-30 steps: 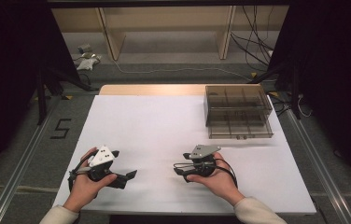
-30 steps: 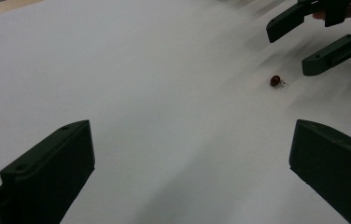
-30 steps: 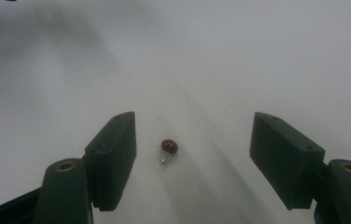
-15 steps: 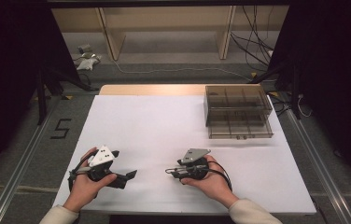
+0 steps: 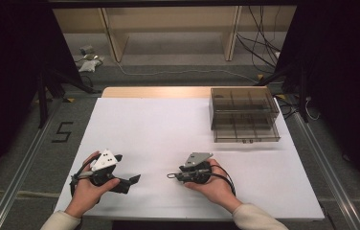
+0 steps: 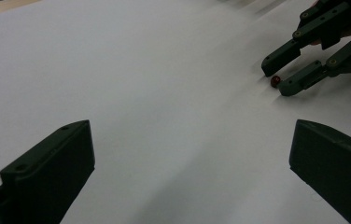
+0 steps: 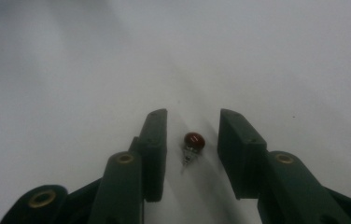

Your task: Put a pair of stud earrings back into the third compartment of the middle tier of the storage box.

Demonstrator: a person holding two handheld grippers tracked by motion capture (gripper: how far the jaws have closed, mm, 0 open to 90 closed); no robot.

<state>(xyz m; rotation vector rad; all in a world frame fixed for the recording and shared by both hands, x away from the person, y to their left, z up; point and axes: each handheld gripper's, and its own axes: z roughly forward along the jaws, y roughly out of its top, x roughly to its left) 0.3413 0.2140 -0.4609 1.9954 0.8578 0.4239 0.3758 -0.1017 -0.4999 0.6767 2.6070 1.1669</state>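
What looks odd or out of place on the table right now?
Nothing stands out. The small red bead lies on the white table between the right gripper's closing jaws, not yet pinched.

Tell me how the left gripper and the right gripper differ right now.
The left gripper has its jaws spread wide with bare white table cover between them; the right gripper has jaws that have just been closing, narrow, flanking a small red bead without touching it yet. The left gripper points toward the right one, and the right points back. Both are black, hand-held, low over the table.
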